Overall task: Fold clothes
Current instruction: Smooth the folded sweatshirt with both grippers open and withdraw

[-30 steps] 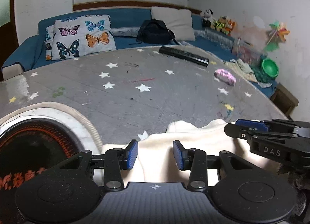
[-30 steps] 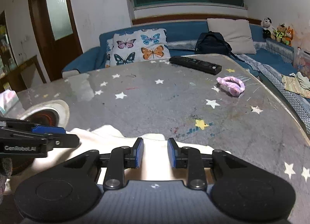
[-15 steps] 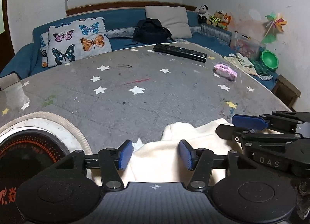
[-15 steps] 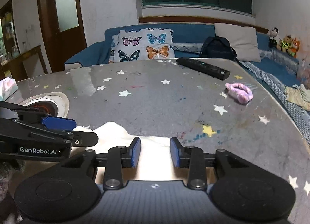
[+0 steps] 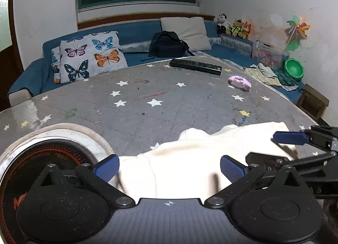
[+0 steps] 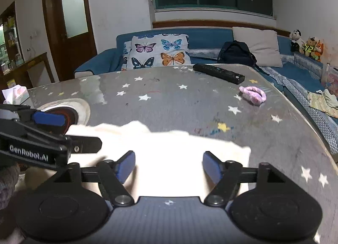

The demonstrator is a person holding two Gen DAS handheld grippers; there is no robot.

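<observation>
A cream-white garment [image 5: 202, 153] lies bunched at the near edge of the grey star-patterned table [image 5: 160, 104]; it also shows in the right wrist view [image 6: 169, 151]. My left gripper [image 5: 169, 169] is open wide, its blue pads apart over the cloth's near left part. My right gripper [image 6: 169, 167] is open wide over the cloth's near right part. Each gripper shows in the other's view, the right one [image 5: 295, 144] and the left one [image 6: 55, 130], side by side. Neither holds the cloth.
A black remote [image 5: 195, 66] and a pink fluffy item [image 5: 239, 82] lie at the table's far right. A round hotplate with a pale rim [image 5: 48, 144] sits at the near left. A blue sofa [image 5: 135, 39] with cushions and a black bag stands behind. A tissue box [image 6: 14, 95] is at far left.
Both grippers have opened from a narrow gap to wide and drawn back and up. The cloth has been let go and lies on the table.
</observation>
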